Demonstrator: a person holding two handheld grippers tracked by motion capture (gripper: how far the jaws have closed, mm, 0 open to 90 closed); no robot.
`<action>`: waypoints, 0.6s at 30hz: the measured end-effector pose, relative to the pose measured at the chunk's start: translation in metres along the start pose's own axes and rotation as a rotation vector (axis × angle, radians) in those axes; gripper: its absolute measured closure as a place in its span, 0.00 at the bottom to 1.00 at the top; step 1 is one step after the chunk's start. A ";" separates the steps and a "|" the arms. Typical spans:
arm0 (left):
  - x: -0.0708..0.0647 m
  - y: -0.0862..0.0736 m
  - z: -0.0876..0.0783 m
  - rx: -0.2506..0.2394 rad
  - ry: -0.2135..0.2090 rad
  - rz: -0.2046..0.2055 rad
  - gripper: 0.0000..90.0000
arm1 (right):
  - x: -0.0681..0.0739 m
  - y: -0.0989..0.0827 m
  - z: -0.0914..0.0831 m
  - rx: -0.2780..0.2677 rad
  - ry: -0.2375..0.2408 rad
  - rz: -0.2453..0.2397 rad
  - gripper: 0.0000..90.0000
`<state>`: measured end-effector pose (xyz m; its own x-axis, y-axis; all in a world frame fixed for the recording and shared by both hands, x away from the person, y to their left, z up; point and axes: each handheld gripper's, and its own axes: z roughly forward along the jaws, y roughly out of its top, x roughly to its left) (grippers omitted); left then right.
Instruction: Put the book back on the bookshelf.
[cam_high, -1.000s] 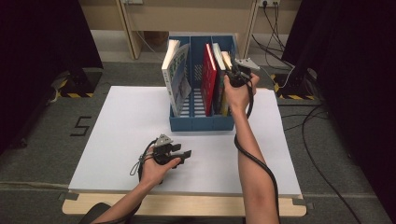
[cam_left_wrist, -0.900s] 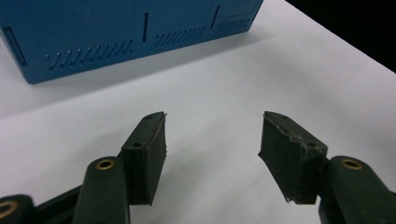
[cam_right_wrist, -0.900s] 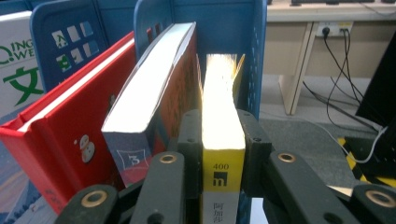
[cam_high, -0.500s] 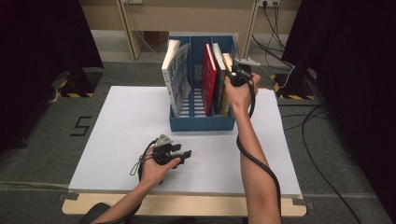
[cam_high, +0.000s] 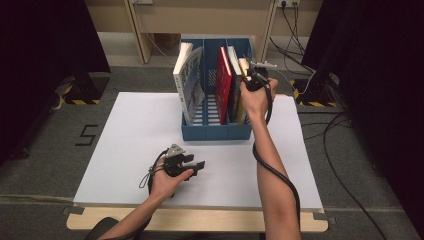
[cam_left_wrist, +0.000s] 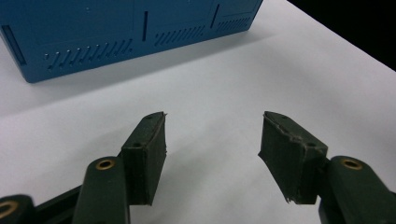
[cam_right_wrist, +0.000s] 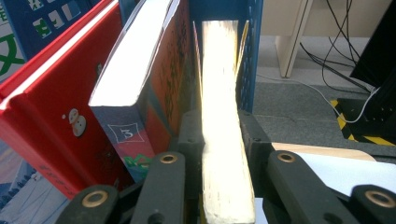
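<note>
Two grippers: right gripper (cam_right_wrist: 219, 154) jaws just closing, clamped on yellow-edged book (cam_right_wrist: 223, 116) in blue file box (cam_high: 216, 131) (rightmost slot); left gripper (cam_left_wrist: 212, 140) wide open, empty, over tabletop (cam_high: 130, 145). Four books.

Digit "3" in white-outlined box on spine of dark blue-and-orange book (cam_right_wrist: 133, 126), right gripper view. Digit "5" in black marking on grey floor (cam_high: 87, 135) left of table, high view. Green character fragments on white-and-blue book cover (cam_right_wrist: 11, 44) at far left of right gripper view (cut off, unreadable). Small snowman picture on red book (cam_right_wrist: 56, 112), no lettering legible. Dark print on orange cover too blurred to read.
</note>
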<state>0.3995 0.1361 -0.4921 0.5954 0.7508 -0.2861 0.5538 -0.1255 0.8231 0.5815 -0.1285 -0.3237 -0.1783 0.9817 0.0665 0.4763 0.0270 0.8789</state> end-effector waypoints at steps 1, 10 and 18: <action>0.000 0.000 0.000 -0.003 -0.002 -0.001 0.44 | 0.000 0.000 0.000 -0.005 0.002 -0.005 0.85; 0.002 0.000 0.000 -0.006 0.002 -0.006 0.44 | 0.003 -0.002 0.004 -0.091 0.026 -0.017 0.85; 0.002 0.000 0.000 -0.006 0.001 -0.003 0.44 | 0.000 -0.003 0.012 -0.162 0.037 -0.032 0.85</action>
<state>0.4004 0.1375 -0.4924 0.5927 0.7520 -0.2884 0.5525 -0.1191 0.8250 0.5901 -0.1262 -0.3323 -0.2244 0.9731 0.0522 0.3251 0.0243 0.9454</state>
